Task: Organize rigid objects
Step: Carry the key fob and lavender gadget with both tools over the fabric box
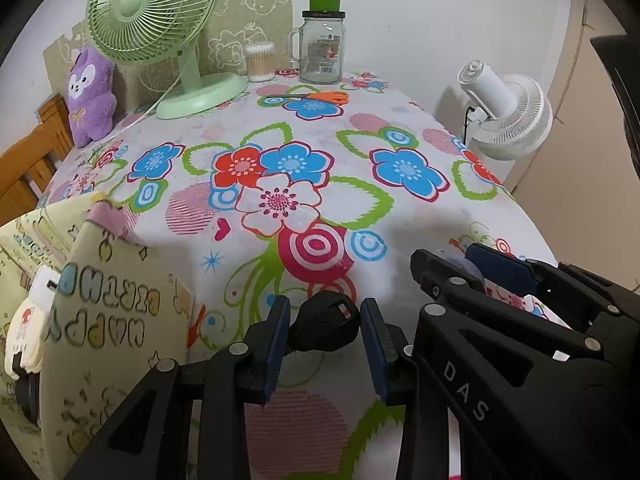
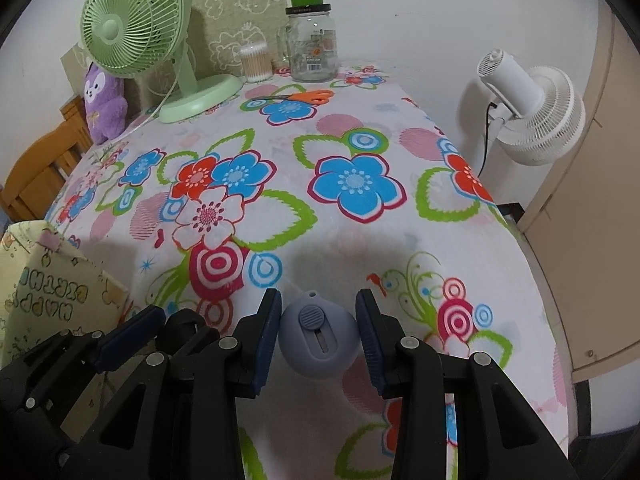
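Two grippers, each with jaws apart around a small thing on the table.

Our left gripper (image 1: 325, 334) stands open around the black key (image 1: 322, 326); our right gripper (image 2: 318, 330) is open around the grey round gadget (image 2: 318, 338), not yet squeezing. We think the round gadget may slip sideways when we close. The box (image 1: 120, 320) waits just left; the scissors (image 1: 316, 97) lie far.

Each black hand-held gripper (image 1: 325, 338) has 2 blue-padded fingers (image 2: 266, 344), silver rivets, apparently "DAS" lettering.
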Available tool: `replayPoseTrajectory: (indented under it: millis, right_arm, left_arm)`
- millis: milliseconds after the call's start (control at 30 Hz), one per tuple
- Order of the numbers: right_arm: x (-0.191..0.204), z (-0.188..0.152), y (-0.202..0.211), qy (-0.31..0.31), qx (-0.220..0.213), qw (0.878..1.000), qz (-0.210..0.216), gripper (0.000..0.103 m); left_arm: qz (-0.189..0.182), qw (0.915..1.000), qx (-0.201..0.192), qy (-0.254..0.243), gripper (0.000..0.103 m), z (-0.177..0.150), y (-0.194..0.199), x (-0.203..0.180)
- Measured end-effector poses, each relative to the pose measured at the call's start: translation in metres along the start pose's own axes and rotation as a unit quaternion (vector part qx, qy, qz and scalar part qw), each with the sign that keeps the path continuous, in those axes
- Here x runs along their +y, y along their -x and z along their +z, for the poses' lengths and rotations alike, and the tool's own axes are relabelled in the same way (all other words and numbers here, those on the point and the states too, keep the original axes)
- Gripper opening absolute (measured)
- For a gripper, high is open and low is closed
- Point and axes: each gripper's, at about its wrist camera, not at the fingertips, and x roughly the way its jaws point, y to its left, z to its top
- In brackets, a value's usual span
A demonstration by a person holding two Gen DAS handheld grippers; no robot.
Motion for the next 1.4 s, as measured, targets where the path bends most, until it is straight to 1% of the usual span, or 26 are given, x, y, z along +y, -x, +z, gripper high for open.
replayPoseTrajectory:
  millis: [567, 800, 1033, 1400]
  right_arm:
    - [-0.004, -0.022, 0.028, -0.022, -0.011, 1.0, -0.012, 0.042]
    - [-0.002, -0.025, 0.037, -0.023, -0.013, 0.999, -0.021, 0.042]
    - [0.001, -0.029, 0.053, -0.032, -0.019, 0.999, -0.022, 0.042]
    - [0.012, -0.028, 0.086, -0.028, -0.041, 0.998, -0.028, 0.042]
  left_arm:
    - [-0.002, 0.9999, -0.01, -0.013, 0.037, -0.017, 0.023, -0.008]
    - [-0.004, 0.9998, -0.012, -0.013, 0.037, -0.019, 0.029, -0.008]
    - [-0.002, 0.9996, -0.018, -0.022, 0.037, -0.021, 0.048, -0.006]
    - [-0.01, 0.999, -0.035, -0.027, 0.037, -0.021, 0.078, -0.002]
